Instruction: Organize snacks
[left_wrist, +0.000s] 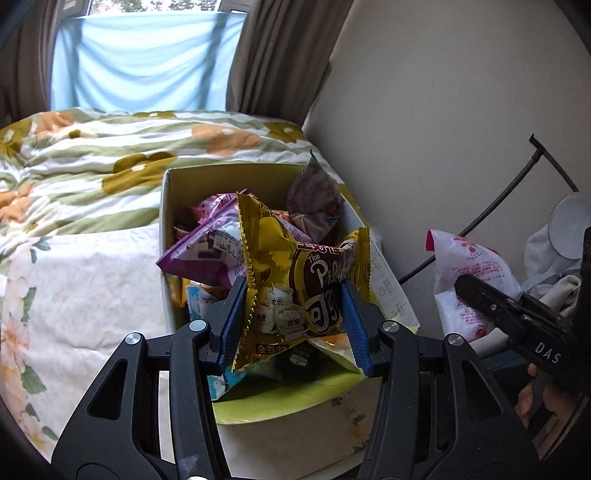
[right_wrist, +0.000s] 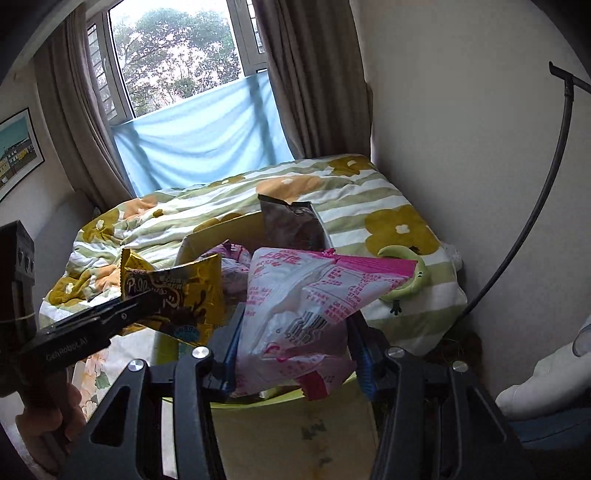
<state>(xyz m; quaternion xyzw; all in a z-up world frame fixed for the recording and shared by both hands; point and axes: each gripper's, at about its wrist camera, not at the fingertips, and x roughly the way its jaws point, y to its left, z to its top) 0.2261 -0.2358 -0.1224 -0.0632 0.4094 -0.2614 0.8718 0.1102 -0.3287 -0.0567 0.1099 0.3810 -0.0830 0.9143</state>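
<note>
The left gripper (left_wrist: 295, 314) is clamped on a crinkled gold foil snack packet (left_wrist: 295, 291), held above the open cardboard box (left_wrist: 168, 206) of snack bags on the floral quilted bed (left_wrist: 81, 173). To its right, the right gripper (right_wrist: 295, 332) is clamped on a pink-and-white plastic snack bag (right_wrist: 310, 302), near that box.

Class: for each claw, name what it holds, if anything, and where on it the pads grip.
Left claw: gold packet, gripped across its lower sides. Right claw: pink packet, gripped across its lower sides.
</note>
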